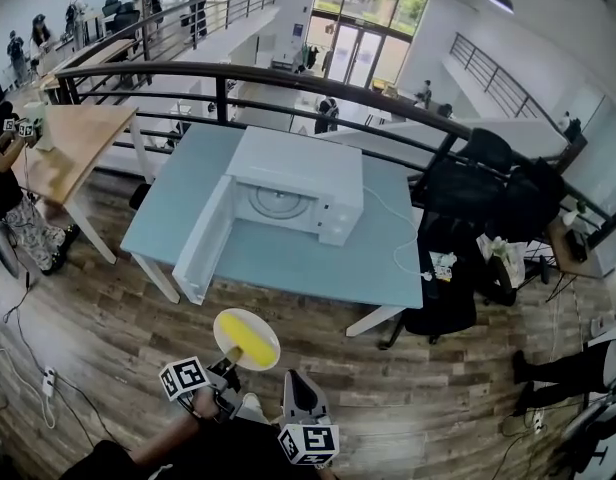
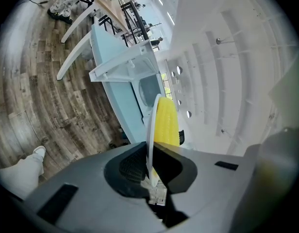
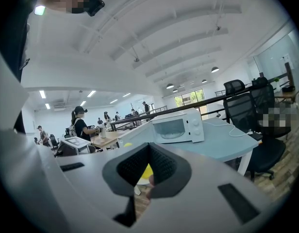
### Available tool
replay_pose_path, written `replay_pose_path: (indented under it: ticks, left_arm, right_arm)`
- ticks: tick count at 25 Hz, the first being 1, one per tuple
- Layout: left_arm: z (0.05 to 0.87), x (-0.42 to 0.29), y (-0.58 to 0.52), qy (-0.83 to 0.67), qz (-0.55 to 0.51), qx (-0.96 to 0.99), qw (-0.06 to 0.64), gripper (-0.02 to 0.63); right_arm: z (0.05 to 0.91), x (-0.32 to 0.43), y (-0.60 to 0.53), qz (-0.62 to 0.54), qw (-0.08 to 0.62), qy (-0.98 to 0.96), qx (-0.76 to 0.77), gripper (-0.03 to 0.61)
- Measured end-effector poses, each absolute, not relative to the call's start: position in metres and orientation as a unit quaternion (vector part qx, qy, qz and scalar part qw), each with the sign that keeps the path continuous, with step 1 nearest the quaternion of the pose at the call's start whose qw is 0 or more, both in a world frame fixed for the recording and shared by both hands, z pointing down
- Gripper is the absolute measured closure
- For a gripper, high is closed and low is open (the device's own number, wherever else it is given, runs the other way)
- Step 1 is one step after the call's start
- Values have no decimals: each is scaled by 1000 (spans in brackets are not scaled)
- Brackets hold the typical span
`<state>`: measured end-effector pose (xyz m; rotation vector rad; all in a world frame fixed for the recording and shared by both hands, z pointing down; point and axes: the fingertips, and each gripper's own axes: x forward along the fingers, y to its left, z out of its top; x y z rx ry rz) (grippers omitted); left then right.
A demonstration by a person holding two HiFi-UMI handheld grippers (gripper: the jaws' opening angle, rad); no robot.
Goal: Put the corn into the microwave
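The left tongs (image 2: pixel 150 154) are nearly closed, pinching the rim of a white plate (image 1: pixel 228 324). The corn (image 1: pixel 252 344) lies on that plate, just ahead of the pads. The right tongs (image 3: pixel 148 152) have their jaws together on nothing, close beside the left pair. Plate and corn hang over the wood floor (image 1: pixel 108 308), well apart from the desk (image 1: pixel 288 263). On the desk stands the white microwave (image 1: pixel 318 173), its door (image 1: pixel 203 240) swung open and the round turntable (image 1: pixel 275 202) showing inside.
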<state>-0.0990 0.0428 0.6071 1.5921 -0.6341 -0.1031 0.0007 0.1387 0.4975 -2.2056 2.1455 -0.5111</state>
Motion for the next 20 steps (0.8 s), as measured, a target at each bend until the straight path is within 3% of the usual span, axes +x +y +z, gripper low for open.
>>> replay_pose_path:
  ticks: [20]
  left_arm:
    - [613,-101,9,-288,-57,696,655,589]
  right_arm:
    - [486,-5,110,-147,2,700,-699,569]
